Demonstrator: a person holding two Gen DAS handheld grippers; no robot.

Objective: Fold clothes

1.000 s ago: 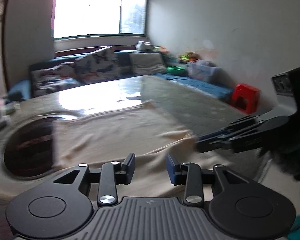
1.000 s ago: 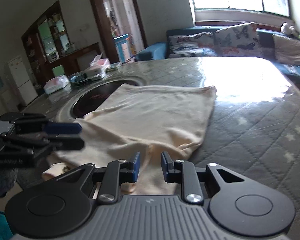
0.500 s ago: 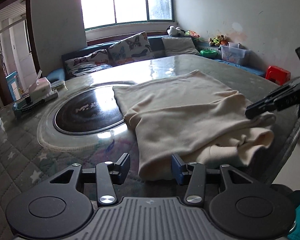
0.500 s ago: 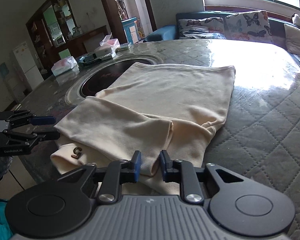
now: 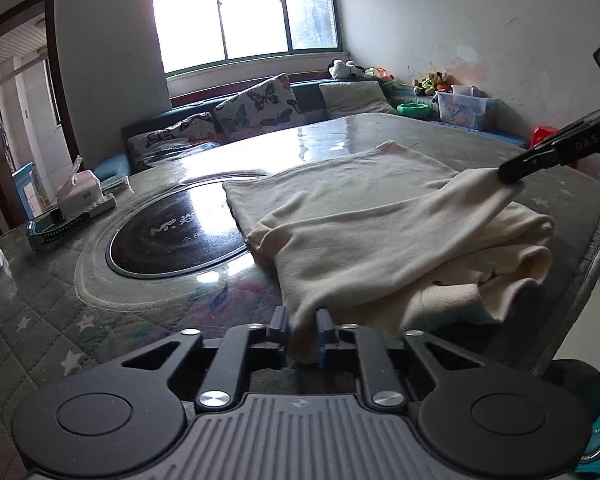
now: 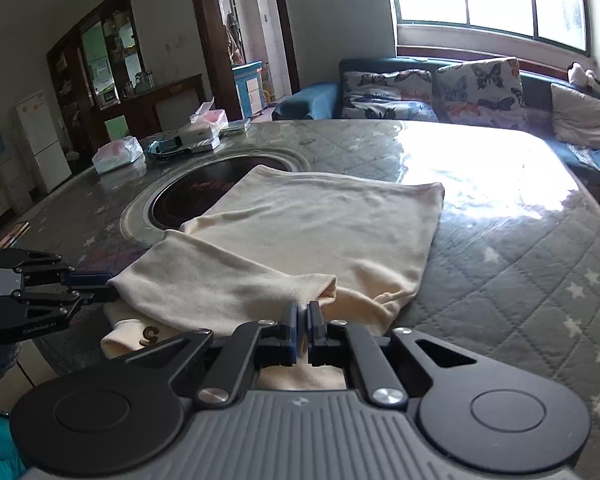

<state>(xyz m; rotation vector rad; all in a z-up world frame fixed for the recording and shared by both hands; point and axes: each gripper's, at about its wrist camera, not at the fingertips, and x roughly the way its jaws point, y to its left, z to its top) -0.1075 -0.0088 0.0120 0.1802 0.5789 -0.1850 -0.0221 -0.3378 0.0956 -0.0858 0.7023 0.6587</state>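
Left gripper (image 5: 302, 334), left wrist view: the two fingers are closed on a corner of the cream garment (image 5: 380, 216); the cloth comes out between them and runs forward and to the right. The garment lies straight ahead of the gripper on the quilted table (image 5: 52, 320), and its near edge is at the table rim. Far right of this gripper, the right gripper (image 5: 512, 170) pinches the other end of the same folded-over layer, so the layer hangs a bit slack between the two. The dark round hotplate (image 5: 172, 240) is ahead-left and partly under the cloth.

My judgement for doing the step well: keep both pinches at the same height, hold the edge taut w/o stretching, carry it forward evenly and lay it parallel to the far hem, so no wrinkle is trapped below.

Vs 0.5 s ago in this view: the fingers stood wide apart just before the cloth edge, now they clamp it. The right gripper was over the cloth, now it holds it.

Right wrist view: the right gripper (image 6: 302, 322) is nearly fully closed on a thin bit of the garment (image 6: 324, 224), just in front of its tips. The left gripper (image 6: 96, 290) is far to the left, closed on the other corner. A lower layer with a brown mark pokes out near-left.

Vs 0.5 s ago: the finger gap is narrower, and the left gripper, which was apart from the cloth, now touches and holds it.
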